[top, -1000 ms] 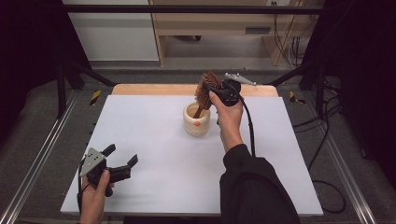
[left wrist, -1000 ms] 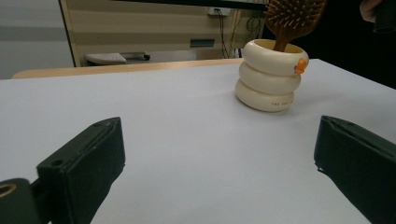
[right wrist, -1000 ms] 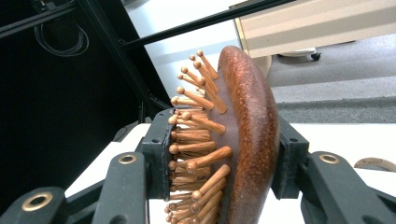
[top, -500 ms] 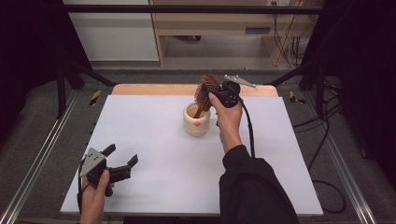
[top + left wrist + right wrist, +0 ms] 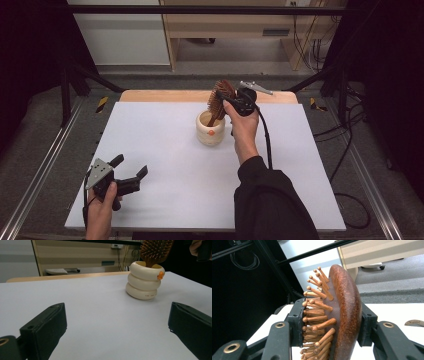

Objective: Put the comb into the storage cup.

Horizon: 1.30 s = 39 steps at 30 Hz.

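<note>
A wooden hairbrush (image 5: 221, 96) stands with its handle down inside a cream ribbed cup (image 5: 210, 128) near the table's back middle. My right gripper (image 5: 226, 99) is shut on the brush's head; in the right gripper view one pad presses the bristles and the other the rounded back of the hairbrush (image 5: 342, 315). My left gripper (image 5: 131, 169) rests open near the front left corner, nothing between its jaws. In the left gripper view the cup (image 5: 145, 280) with an orange mark stands ahead, the brush (image 5: 156, 251) sticking out of its top.
The white table top (image 5: 165, 150) has a wooden strip along its far edge. Metal rails run along both sides. Cables lie on the floor at the right, and a cabinet stands behind the table.
</note>
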Motion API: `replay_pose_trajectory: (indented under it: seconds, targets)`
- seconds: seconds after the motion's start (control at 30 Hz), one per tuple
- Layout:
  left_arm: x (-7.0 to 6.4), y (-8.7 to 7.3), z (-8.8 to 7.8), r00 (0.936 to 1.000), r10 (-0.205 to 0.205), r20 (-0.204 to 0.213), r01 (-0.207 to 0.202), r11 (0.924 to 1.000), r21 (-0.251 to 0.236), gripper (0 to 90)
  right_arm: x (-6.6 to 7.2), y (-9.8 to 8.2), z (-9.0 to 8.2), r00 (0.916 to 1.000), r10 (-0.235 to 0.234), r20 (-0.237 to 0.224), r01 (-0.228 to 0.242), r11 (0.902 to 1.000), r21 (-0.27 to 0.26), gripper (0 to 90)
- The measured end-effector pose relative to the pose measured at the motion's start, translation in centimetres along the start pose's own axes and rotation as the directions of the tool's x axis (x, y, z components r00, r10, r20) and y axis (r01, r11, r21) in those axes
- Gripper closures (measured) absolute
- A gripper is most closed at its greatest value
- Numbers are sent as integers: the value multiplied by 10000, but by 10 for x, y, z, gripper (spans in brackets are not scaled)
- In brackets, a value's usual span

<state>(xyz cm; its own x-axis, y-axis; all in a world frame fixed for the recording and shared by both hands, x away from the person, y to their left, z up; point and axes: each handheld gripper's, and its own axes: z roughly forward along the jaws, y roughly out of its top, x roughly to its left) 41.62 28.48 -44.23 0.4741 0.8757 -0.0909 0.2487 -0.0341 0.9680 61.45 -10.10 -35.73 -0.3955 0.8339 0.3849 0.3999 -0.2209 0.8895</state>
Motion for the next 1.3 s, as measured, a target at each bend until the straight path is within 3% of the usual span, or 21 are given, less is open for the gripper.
replay_pose_trajectory:
  seconds: [1.3]
  targets:
    - [-1,0,0,10000,12,7,-12,10000,-3,21,2,-3,3,9997,150,-208,-149,9999,20,509]
